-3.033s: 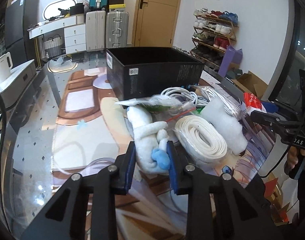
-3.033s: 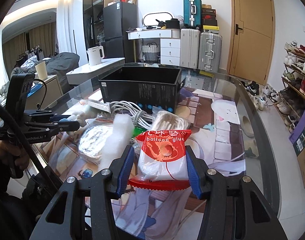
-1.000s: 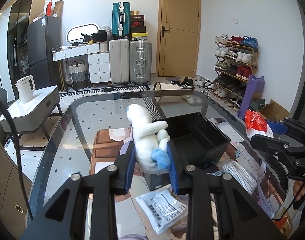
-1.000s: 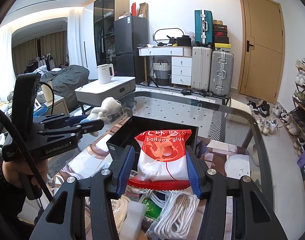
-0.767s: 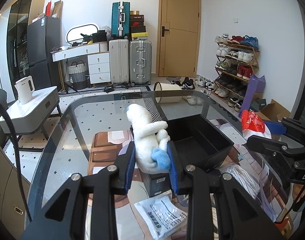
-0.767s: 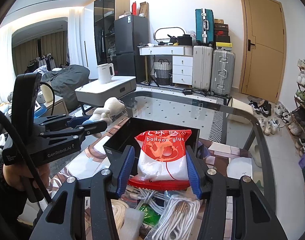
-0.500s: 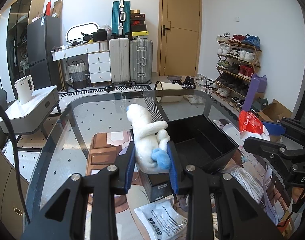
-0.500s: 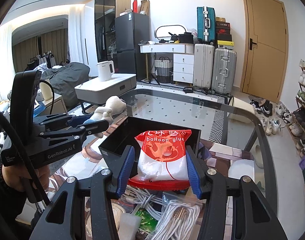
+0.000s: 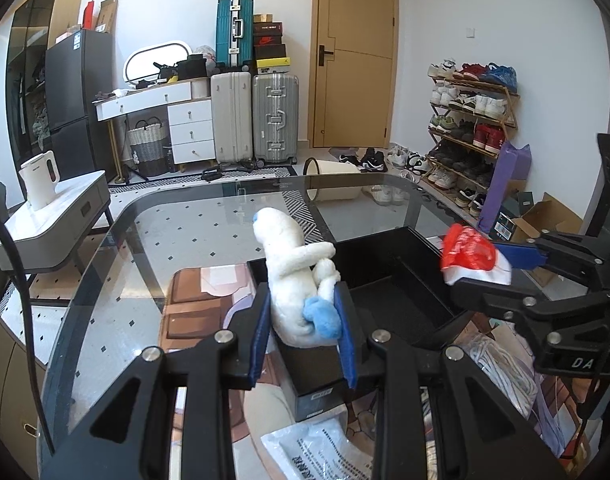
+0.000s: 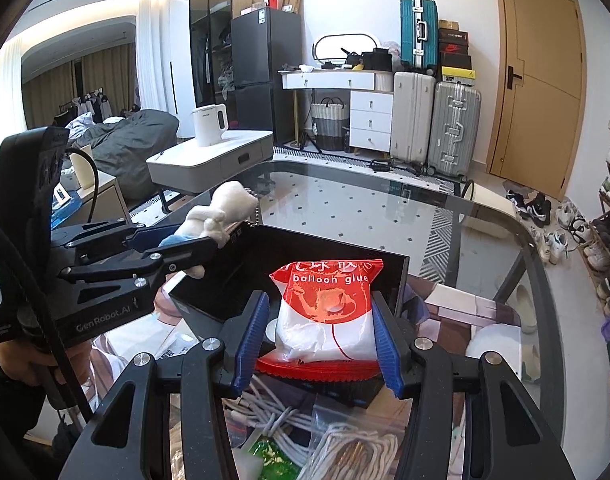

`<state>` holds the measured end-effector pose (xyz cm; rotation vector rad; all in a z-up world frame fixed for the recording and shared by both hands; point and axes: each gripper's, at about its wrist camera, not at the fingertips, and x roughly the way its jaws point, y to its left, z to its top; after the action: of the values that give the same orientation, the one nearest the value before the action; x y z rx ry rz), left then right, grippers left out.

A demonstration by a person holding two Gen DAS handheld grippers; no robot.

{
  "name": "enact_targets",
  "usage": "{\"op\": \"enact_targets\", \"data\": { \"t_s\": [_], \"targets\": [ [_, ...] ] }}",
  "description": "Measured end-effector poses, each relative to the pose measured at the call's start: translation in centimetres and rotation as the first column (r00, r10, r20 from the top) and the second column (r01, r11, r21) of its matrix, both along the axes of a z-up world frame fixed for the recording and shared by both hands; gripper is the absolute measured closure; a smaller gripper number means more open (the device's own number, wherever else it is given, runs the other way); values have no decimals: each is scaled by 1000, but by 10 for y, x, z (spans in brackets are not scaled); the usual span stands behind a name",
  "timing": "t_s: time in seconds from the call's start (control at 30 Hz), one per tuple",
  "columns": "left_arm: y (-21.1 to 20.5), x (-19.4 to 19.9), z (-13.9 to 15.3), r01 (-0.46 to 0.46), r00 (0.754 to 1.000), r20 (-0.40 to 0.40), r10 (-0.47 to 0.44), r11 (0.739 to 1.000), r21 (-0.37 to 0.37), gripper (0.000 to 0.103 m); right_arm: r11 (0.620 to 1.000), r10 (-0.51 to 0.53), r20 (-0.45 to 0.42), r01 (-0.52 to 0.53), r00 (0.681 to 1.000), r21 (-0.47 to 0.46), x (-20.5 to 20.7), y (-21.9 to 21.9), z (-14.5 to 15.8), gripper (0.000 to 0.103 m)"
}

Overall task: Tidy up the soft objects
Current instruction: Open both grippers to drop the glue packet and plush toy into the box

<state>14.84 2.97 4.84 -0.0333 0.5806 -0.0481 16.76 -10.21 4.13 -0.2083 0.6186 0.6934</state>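
Observation:
My left gripper [image 9: 303,332] is shut on a white plush toy [image 9: 293,280] with a blue foot and holds it above the near left corner of the open black box [image 9: 389,280]. My right gripper [image 10: 319,338] is shut on a red and white bag of balloon glue [image 10: 327,312] and holds it above the near edge of the same box [image 10: 241,276]. The right gripper and its bag [image 9: 471,258] show at the right of the left wrist view. The left gripper and the plush [image 10: 221,208] show at the left of the right wrist view.
The box stands on a glass table [image 9: 209,232] with a printed mat. White cords in clear bags [image 10: 345,444] and a white printed pouch [image 9: 317,452] lie in front of the box. Suitcases, a shoe rack and a side table stand around the room.
Both grippers lifted their items from the table and moved them up over the black box. In the last half second both came a little closer to the box and each other.

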Motion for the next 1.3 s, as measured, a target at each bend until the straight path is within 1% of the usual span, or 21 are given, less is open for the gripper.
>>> {"op": "enact_targets", "data": {
  "t_s": [0.17, 0.3, 0.37, 0.63, 0.7, 0.73, 0.8, 0.83, 0.87, 0.9, 0.93, 0.97, 1.0, 1.03, 1.07, 1.13, 1.2, 1.27, 1.3],
  "targets": [
    [-6, 3, -3, 12, 1000, 7, -13, 1000, 17, 75, 1000, 17, -17, -17, 1000, -14, 16, 8, -6, 52],
    [-8, 5, -4, 11, 1000, 9, -11, 1000, 15, 75, 998, 30, -37, -32, 999, -54, 29, 18, -12, 52],
    [-8, 7, -6, 7, 1000, -3, -7, 1000, 17, 75, 998, 29, -43, -31, 999, -63, 35, 20, -14, 52],
    [-5, 14, -17, 18, 999, -33, -17, 1000, 22, 74, 997, 24, -55, -28, 998, -73, 44, 23, -22, 52],
    [-6, 14, -20, 12, 999, -37, -11, 1000, 28, 72, 997, 27, -58, -30, 998, -65, 46, 21, -24, 52],
    [-5, 15, -21, 13, 999, -42, -12, 1000, 18, 71, 998, 29, -60, -32, 998, -60, 47, 20, -24, 52],
    [-5, 15, -21, 21, 999, -37, -21, 1000, -1, 66, 998, 16, -55, -19, 998, -63, 48, 16, -23, 48],
    [-6, 14, -20, 27, 999, -34, -27, 1000, -8, 58, 998, 7, -53, -10, 999, -56, 49, 13, -22, 45],
    [-7, 13, -18, 34, 999, -27, -34, 999, -13, 48, 999, 2, -52, -4, 999, -48, 49, 10, -20, 39],
    [-8, 11, -17, 35, 999, -20, -36, 999, -12, 46, 999, -8, -49, 6, 999, -41, 49, 6, -18, 35],
    [-9, 9, -16, 35, 999, -14, -35, 999, -9, 45, 999, -20, -43, 18, 999, -34, 47, 1, -15, 35],
    [-10, 7, -14, 35, 999, -13, -35, 999, -8, 41, 999, -23, -40, 21, 999, -29, 44, -1, -12, 33],
    [-9, 5, -13, 35, 999, -13, -36, 999, -12, 36, 999, -24, -39, 23, 999, -24, 41, -4, -10, 26],
    [-8, 3, -12, 32, 999, -11, -32, 999, -19, 18, 999, -32, -34, 32, 999, -12, 35, -9, -6, 23],
    [-6, 1, -12, 24, 1000, -7, -24, 999, -23, 7, 999, -38, -28, 38, 999, -1, 30, -13, -3, 17],
    [0, -7, -7, 10, 1000, 7, -9, 999, -49, 5, 998, -51, -17, 52, 999, 33, 20, -24, 4, 12],
    [6, -13, -3, 6, 1000, 11, -6, 997, -73, 0, 996, -72, -9, 72, 997, 56, 11, -33, 9, 4],
    [10, -21, 1, -12, 1000, 20, 13, 997, -74, 0, 994, -88, -6, 88, 996, 65, 3, -42, 11, 1],
    [13, -24, 3, -19, 1000, 20, 20, 997, -73, 0, 993, -93, -12, 94, 996, 66, -3, -45, 11, 1]
  ]
}}
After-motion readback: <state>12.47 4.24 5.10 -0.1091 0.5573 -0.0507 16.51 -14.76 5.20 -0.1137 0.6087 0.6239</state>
